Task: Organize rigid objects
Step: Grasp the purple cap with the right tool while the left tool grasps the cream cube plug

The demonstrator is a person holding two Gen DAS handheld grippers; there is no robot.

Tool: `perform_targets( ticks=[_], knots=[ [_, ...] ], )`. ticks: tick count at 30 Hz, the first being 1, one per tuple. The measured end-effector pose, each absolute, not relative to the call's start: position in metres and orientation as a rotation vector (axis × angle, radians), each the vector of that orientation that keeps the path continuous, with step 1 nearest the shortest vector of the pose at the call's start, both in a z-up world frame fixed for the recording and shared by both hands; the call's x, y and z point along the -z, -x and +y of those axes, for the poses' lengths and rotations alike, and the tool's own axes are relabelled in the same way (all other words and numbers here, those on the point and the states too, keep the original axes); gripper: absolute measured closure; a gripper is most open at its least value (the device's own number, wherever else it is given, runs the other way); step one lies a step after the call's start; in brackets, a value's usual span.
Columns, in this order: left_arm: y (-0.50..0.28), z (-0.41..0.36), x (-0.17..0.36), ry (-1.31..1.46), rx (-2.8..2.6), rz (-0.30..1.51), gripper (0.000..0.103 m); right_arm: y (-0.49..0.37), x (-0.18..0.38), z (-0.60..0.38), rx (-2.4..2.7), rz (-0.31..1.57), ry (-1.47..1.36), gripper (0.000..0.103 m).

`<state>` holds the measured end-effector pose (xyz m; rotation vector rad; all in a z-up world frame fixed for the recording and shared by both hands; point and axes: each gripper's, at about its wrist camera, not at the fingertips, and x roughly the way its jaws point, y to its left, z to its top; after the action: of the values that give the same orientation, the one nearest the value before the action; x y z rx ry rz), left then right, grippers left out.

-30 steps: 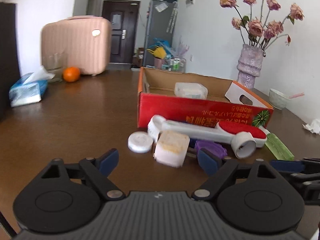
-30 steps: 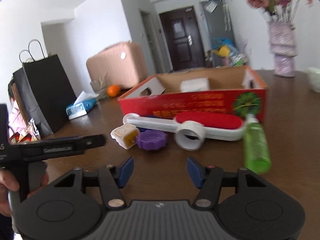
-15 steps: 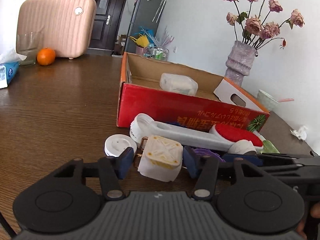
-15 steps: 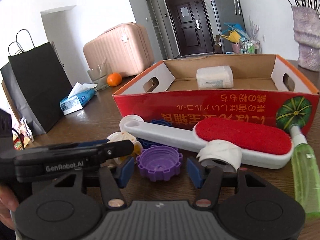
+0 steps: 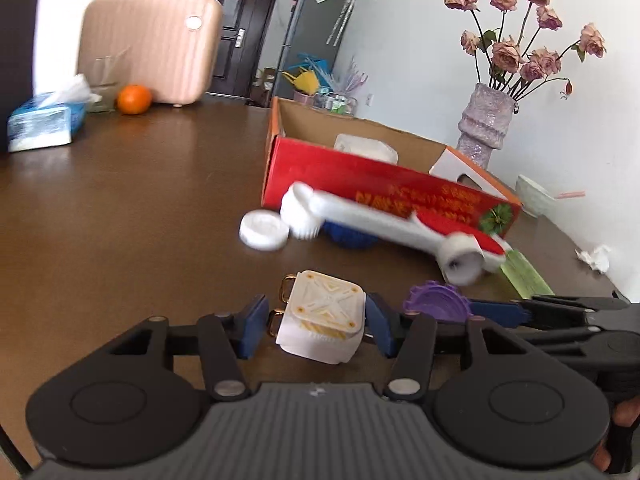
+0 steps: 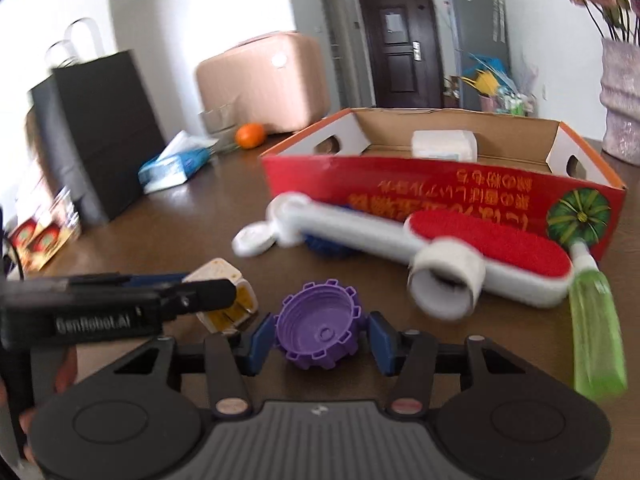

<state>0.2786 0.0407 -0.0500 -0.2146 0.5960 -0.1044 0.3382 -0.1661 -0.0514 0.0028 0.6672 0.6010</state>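
Note:
A cream square box with an X-patterned lid and gold clasps sits between my left gripper's blue pads, which are shut on it. My right gripper's jaws are closing on a purple toothed cap, and the pads touch its rim. The cap also shows in the left wrist view, just right of the box. Further back lie a white lint brush with a red pad, a white ring, a white lid and a green spray bottle. Behind them stands a red cardboard box.
A white tub lies inside the cardboard box. A tissue pack, an orange and a pink suitcase are at the far left. A vase and a bowl stand at the right, a black bag at the left.
My left jaws narrowed onto the cream box. Both grippers then drew back from the pile, the box and the purple cap coming along with them, away from the brush and the white lid.

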Motion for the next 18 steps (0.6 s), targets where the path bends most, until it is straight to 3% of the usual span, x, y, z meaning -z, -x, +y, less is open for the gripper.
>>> perform_targets(
  ticks=[5, 8, 11, 14, 18],
  knots=[
    [-0.239, 0.02, 0.055, 0.14, 0.088, 0.587, 0.046, -0.277, 0.049, -0.191, -0.571, 0.646, 0.042, 0.052],
    [-0.228, 0.009, 0.056, 0.102, 0.088, 0.575, 0.036, -0.253, 0.049, -0.21, -0.54, 0.639, 0.024, 0.052],
    [-0.226, 0.005, 0.053, 0.109, 0.092, 0.572, 0.032, -0.24, 0.05, -0.223, -0.493, 0.62, 0.029, 0.051],
    [-0.22, -0.001, 0.047, 0.113, 0.207, 0.556, 0.017, -0.236, 0.048, -0.232, -0.478, 0.603, 0.006, 0.051],
    [-0.21, -0.011, 0.043, 0.076, 0.273, 0.529, 0.017, -0.239, 0.052, -0.236, -0.484, 0.594, -0.021, 0.051]
  ],
)
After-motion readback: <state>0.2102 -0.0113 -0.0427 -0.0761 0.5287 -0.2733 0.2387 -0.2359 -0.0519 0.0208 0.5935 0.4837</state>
